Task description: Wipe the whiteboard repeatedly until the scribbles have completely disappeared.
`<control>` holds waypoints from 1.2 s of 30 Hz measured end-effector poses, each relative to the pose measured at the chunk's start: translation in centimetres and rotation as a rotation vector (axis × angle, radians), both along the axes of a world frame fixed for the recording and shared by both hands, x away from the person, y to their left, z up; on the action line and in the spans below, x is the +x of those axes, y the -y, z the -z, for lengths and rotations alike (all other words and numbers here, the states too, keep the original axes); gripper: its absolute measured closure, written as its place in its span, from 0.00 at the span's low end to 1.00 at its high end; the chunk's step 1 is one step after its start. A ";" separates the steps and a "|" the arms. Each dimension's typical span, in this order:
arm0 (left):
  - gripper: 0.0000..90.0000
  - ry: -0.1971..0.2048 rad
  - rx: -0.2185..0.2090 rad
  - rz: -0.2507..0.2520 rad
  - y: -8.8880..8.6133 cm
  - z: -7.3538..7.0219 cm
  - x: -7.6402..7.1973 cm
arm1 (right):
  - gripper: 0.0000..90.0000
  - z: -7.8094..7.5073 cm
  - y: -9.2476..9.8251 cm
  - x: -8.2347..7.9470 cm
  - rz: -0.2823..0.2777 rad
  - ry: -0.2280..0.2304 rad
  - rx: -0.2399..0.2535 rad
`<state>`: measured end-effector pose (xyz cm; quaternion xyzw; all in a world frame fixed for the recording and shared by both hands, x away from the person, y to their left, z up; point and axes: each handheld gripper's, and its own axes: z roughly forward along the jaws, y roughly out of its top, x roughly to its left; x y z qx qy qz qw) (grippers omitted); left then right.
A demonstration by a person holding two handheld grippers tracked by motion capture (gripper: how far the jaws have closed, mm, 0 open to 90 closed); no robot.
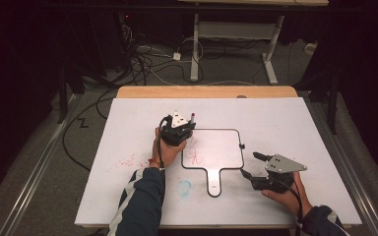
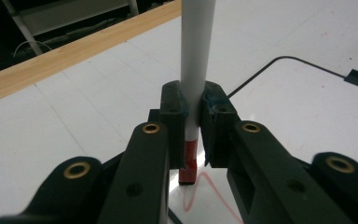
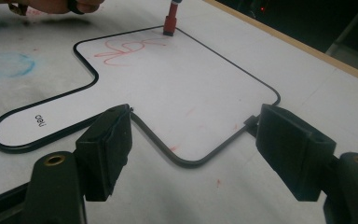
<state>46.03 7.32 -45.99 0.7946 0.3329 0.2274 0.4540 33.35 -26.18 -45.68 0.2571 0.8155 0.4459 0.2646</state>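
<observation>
A small whiteboard paddle with a black rim lies flat in the middle of the table, its handle toward me. My left gripper stands over the board's left edge, shut on a white marker held upright. The marker's red tip touches the board at the end of a red scribble. My right gripper rests low at the board's near right corner. Its jaws are open on either side of that corner without touching it. Farther off are the marker tip and scribble.
A large white sheet covers the table, and the wooden far edge shows beyond it. A blue smudge and red specks mark the sheet left of the handle. Cables and another table's legs lie on the floor behind.
</observation>
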 end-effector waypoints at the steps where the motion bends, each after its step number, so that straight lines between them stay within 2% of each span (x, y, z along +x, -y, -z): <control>1: 0.88 0.000 -0.001 -0.005 -0.2 0.0 -0.1 | 0.31 0.0 0.0 0.0 0.000 -0.001 0.000; 3: 0.88 -0.009 -0.031 -0.004 -0.4 0.2 -0.2 | 0.31 0.0 0.0 0.0 0.000 -0.002 0.000; 5: 0.88 -0.014 -0.055 0.021 0.0 0.3 -0.6 | 0.31 0.1 -0.1 0.0 -0.002 -0.004 0.001; 8: 0.88 0.001 -0.027 0.066 1.1 0.2 -1.3 | 0.31 0.1 -0.3 0.0 -0.007 -0.004 -0.001; 10: 0.88 0.007 -0.009 0.071 1.2 0.1 -1.3 | 0.31 0.1 -0.3 0.0 -0.005 -0.008 -0.004; 12: 0.88 0.019 0.012 0.040 0.7 0.1 -1.1 | 0.31 0.2 -0.3 0.0 -0.006 -0.005 -0.009; 15: 0.88 0.015 0.001 -0.013 -0.5 0.2 -0.5 | 0.31 0.1 -0.2 -0.1 -0.006 -0.003 -0.010; 17: 0.88 0.002 -0.036 -0.019 -0.9 0.3 -0.4 | 0.31 0.1 -0.1 -0.1 -0.002 -0.004 -0.005; 18: 0.88 0.001 -0.039 -0.016 -0.8 0.4 -0.4 | 0.31 0.1 -0.1 -0.1 -0.002 -0.004 -0.003; 20: 0.88 -0.018 -0.060 0.019 -0.4 0.3 -0.7 | 0.31 0.1 -0.2 0.0 -0.005 -0.006 -0.005; 24: 0.88 -0.004 -0.045 0.094 1.1 0.3 -1.8 | 0.31 0.1 -0.3 -0.1 -0.014 -0.005 -0.008; 26: 0.88 0.012 -0.026 0.107 1.8 0.2 -1.9 | 0.31 0.1 -0.3 -0.1 -0.014 -0.005 -0.008; 28: 0.88 0.018 -0.001 0.095 1.9 0.1 -1.7 | 0.31 0.1 -0.3 0.0 -0.008 -0.010 -0.011; 30: 0.88 0.025 0.041 0.061 1.4 -0.1 -0.9 | 0.31 0.2 -0.3 -0.1 -0.010 -0.009 -0.014; 32: 0.88 0.025 0.054 0.029 0.7 -0.2 -0.3 | 0.31 0.2 -0.2 0.0 -0.011 -0.010 -0.018; 34: 0.88 0.004 0.035 0.005 -0.1 -0.2 0.2 | 0.31 0.2 -0.2 0.0 -0.010 -0.012 -0.019; 36: 0.88 -0.011 0.006 0.012 -0.4 -0.1 0.1 | 0.31 0.3 -0.2 0.0 -0.014 -0.013 -0.015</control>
